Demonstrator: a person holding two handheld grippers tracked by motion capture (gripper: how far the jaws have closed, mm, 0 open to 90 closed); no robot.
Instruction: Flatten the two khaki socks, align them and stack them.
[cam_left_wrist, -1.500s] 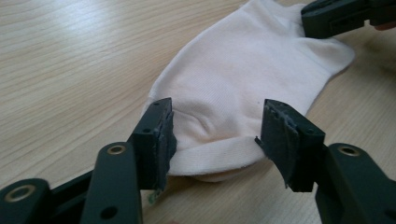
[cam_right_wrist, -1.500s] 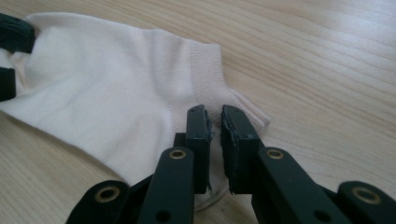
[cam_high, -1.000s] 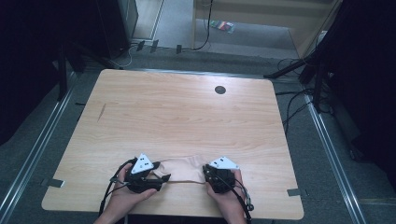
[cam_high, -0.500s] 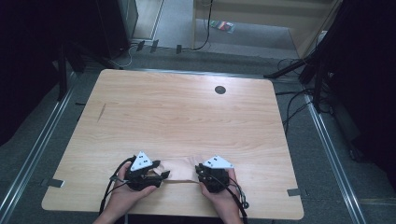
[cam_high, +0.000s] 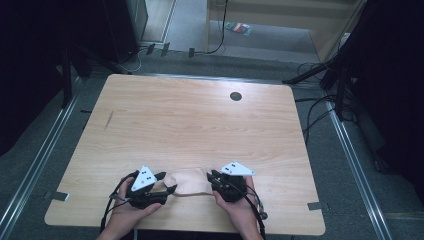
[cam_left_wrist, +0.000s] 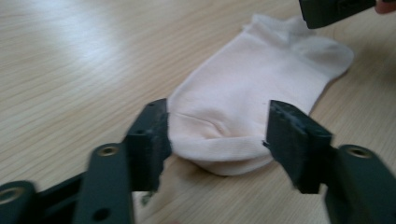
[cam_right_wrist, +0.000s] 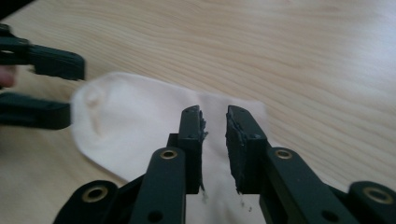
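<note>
I'm at the near edge of the wooden table (cam_high: 200, 115), a gripper in each hand, and between them lies a pale pink sock (cam_high: 189, 181) — flat on the wood, stretched sideways from one gripper to the other.

My left gripper (cam_left_wrist: 215, 135) has its jaws spread wide, one on either side of the rounded end of the sock (cam_left_wrist: 252, 93). The fabric sits in the gap between them; the left jaw looks to be touching the sock's edge, the right jaw stands just clear of it. Nothing is clamped here. From above, this left gripper (cam_high: 167, 184) lies low on the table with its grey three-cornered plate facing up and its cable looping off toward the table edge.

My right gripper (cam_right_wrist: 215, 125) is over the other end of the sock (cam_right_wrist: 140, 121). Its jaws are nearly together, only a thin slit between them, and the pale fabric shows through that slit and below — whether they actually pinch the cloth I cannot tell. In the high view the right gripper (cam_high: 212, 178) sits at the sock's right end, my hand (cam_high: 239, 207) wrapped behind it.

Farther up the table there is a small dark round hole (cam_high: 235, 96), well apart from everything.
</note>
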